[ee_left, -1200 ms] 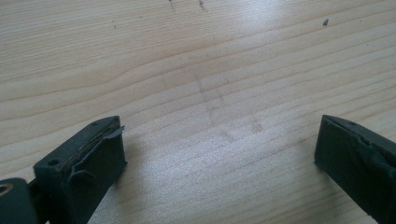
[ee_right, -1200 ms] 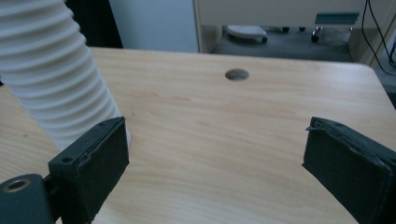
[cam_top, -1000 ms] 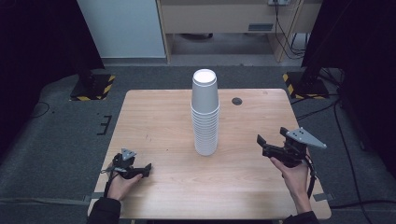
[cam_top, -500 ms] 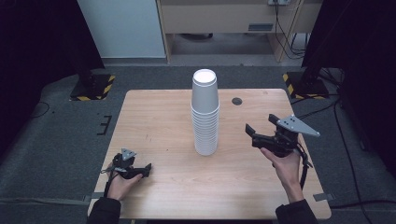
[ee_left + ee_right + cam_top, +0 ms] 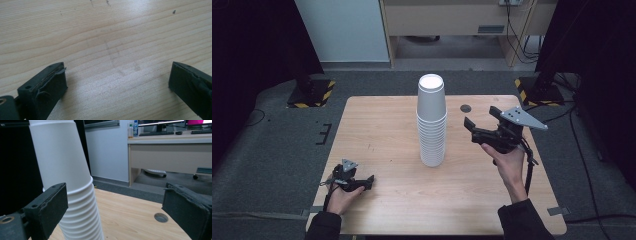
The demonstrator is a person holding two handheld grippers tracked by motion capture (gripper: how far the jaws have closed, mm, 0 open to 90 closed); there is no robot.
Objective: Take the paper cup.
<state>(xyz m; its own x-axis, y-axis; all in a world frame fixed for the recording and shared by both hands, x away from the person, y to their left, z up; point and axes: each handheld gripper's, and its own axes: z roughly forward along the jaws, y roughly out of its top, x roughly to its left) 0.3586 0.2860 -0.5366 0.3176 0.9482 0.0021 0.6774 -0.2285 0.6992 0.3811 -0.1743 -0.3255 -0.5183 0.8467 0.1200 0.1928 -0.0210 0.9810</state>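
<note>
Right tool (image 5: 476, 129) has risen and closed in on the cup stack (image 5: 431, 122) since the earlier frames; left tool (image 5: 362, 181) has stayed put.

I read the right tool as open and empty: in the right gripper view its jaws stand wide apart, with the stack (image 5: 67, 185) near the left jaw and not yet between the two. The stack stands upright at the middle of the table (image 5: 377, 135), long axis vertical, upper cup level with the tool. It lies toward the person's left of the right tool, near but apart. My left tool rests low at the near edge, open over bare wood, well apart from the stack. The right hand is nearer.
</note>
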